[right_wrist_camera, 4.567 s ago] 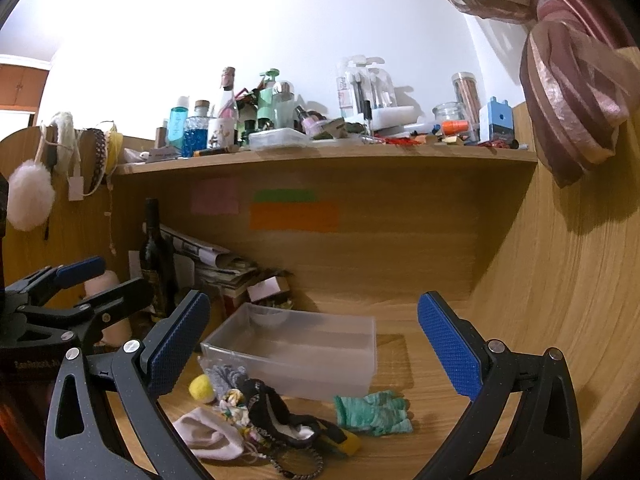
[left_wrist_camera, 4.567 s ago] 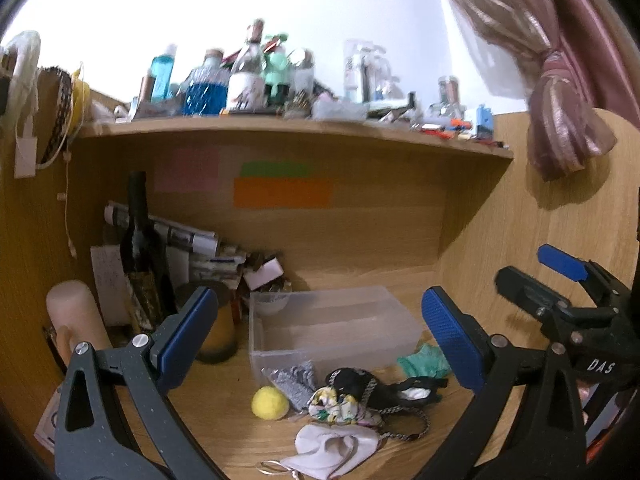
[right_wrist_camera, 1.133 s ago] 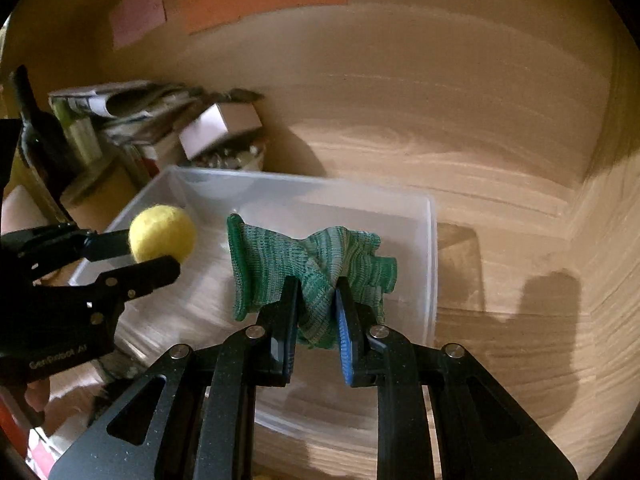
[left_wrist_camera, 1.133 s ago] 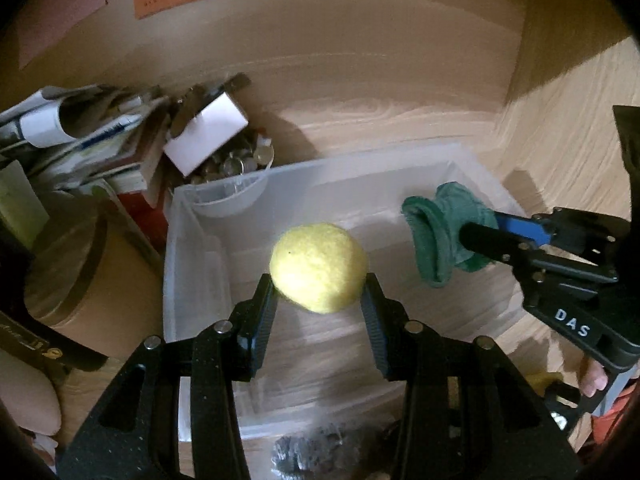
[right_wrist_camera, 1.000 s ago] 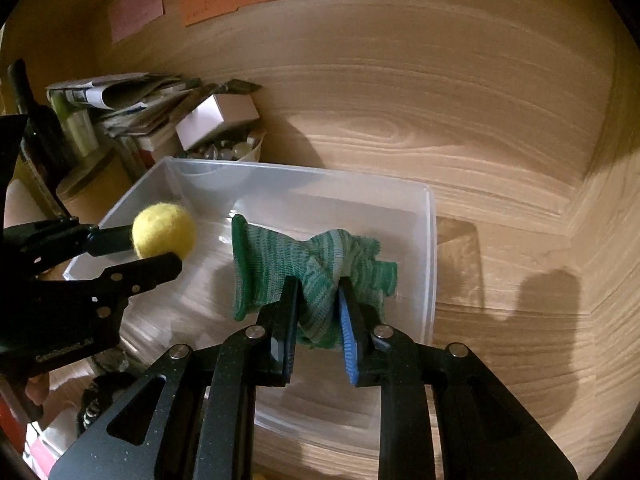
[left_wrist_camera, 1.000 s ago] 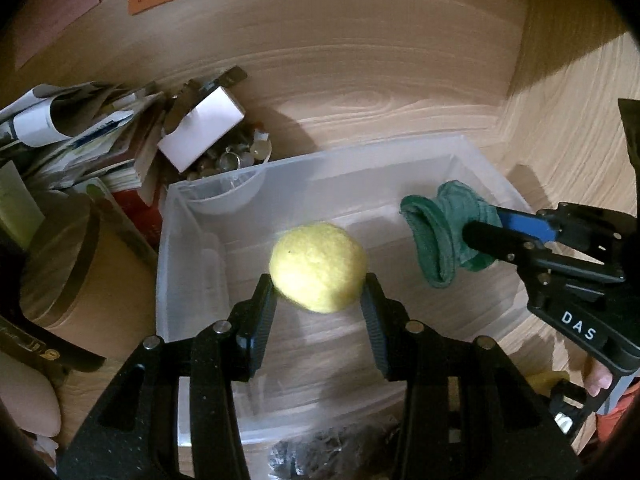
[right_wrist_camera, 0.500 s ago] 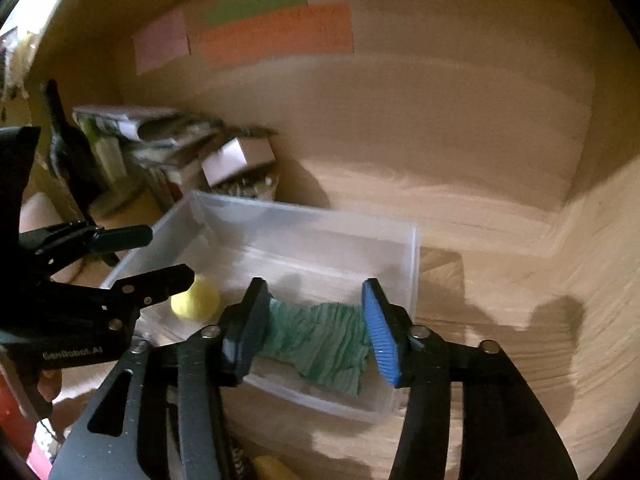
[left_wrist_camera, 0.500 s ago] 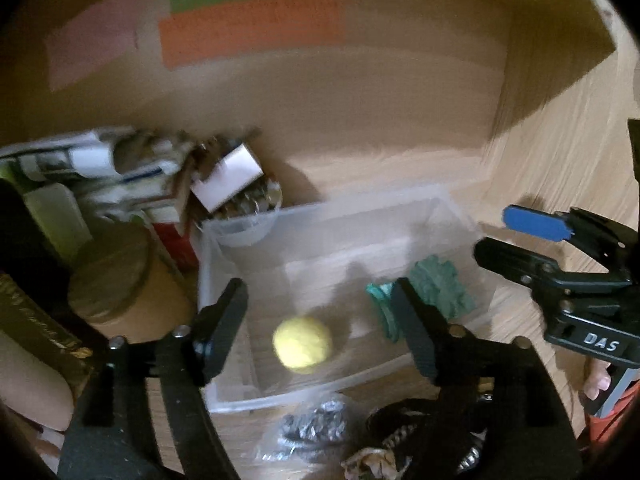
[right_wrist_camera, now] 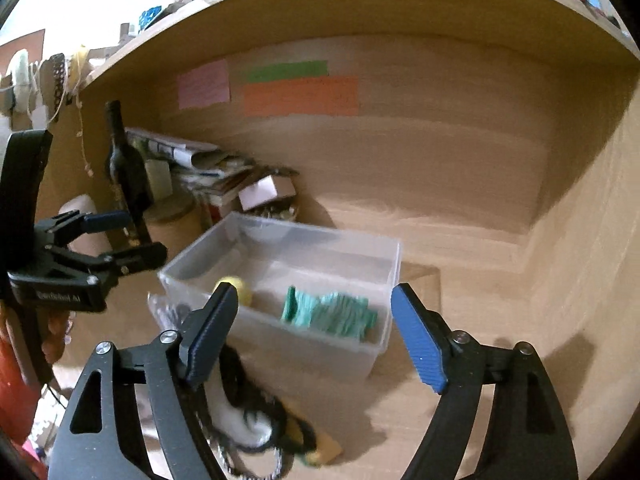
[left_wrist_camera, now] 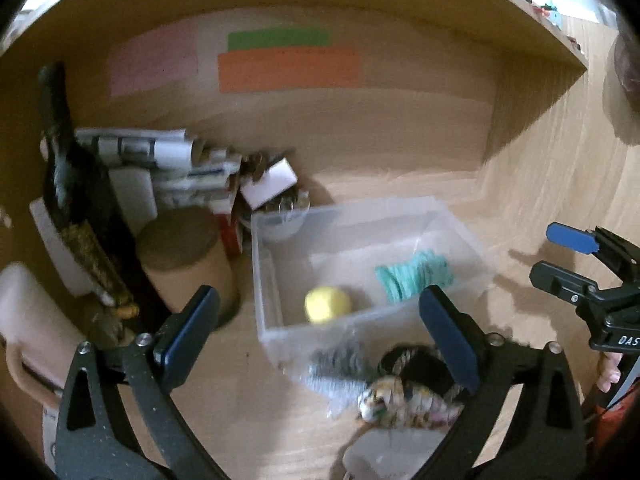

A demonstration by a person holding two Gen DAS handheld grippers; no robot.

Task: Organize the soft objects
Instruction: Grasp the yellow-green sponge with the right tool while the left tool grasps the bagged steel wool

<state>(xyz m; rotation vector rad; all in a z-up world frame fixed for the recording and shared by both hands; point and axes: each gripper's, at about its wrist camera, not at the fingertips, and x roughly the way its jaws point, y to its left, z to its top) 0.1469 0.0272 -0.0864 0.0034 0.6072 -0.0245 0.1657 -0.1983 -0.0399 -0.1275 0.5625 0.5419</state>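
Yellow ball [left_wrist_camera: 328,304]: released from the left gripper [left_wrist_camera: 320,332], now lying on the floor of the clear bin [left_wrist_camera: 460,224] near its front wall. Green glove [right_wrist_camera: 330,314]: released from the right gripper [right_wrist_camera: 312,332], now lying in the bin to the ball's right. Both grippers have been spread wide and drawn back above the loose pile [left_wrist_camera: 404,384] in front of the bin.

We saw the ball [left_wrist_camera: 328,304] and glove [left_wrist_camera: 415,275] lying apart in the bin [left_wrist_camera: 264,276], ball left. Near of the bin lay a heap of cloths [left_wrist_camera: 404,396]; left stood a canister [left_wrist_camera: 186,260], papers [left_wrist_camera: 160,160] farther.
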